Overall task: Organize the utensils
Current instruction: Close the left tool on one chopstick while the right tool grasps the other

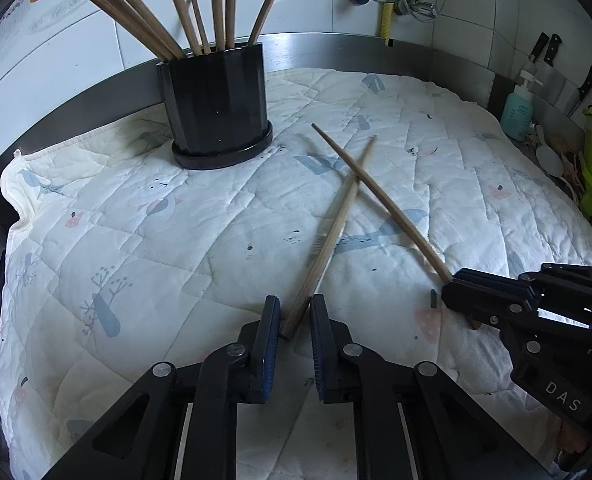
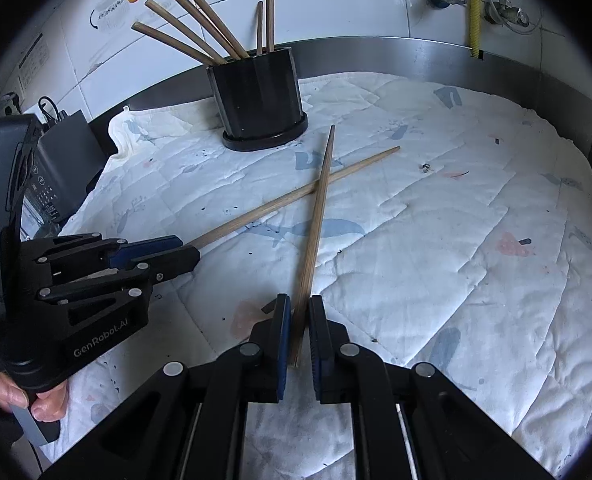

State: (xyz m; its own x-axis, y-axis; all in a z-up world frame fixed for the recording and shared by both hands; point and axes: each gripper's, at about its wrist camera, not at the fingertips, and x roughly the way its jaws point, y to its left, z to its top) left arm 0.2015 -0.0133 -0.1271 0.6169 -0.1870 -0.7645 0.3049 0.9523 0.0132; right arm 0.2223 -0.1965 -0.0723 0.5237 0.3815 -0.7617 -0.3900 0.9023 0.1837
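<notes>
Cloth (image 1: 200, 240), white and quilted with a pale print, covered the steel surface (image 1: 336, 46) almost from edge to edge. Behind it stood a tiled wall (image 1: 76, 52) with pipes and valves. At the back of the cloth, a black holder (image 1: 216, 100) stood upright on its own black saucer, and many wooden chopsticks (image 1: 220, 4) leaned out of it in different directions.

Near the middle of the cloth, in front of the holder and to its right, two loose chopsticks lay crossed over each other. The left claw (image 1: 295, 320) had its pads closed on the thick end of one chopstick (image 1: 332, 232), whose thin end pointed away toward the back. The right claw (image 2: 299, 324) was clamped on the thick end of the other chopstick (image 2: 316, 220), which lay on top at the crossing point. In the right wrist view, a hand (image 2: 36, 400) gripped the handle of the left claw. At the right edge of the surface stood a green bottle (image 1: 517, 110) with a pump, and knives (image 1: 546, 50) were against the wall.
</notes>
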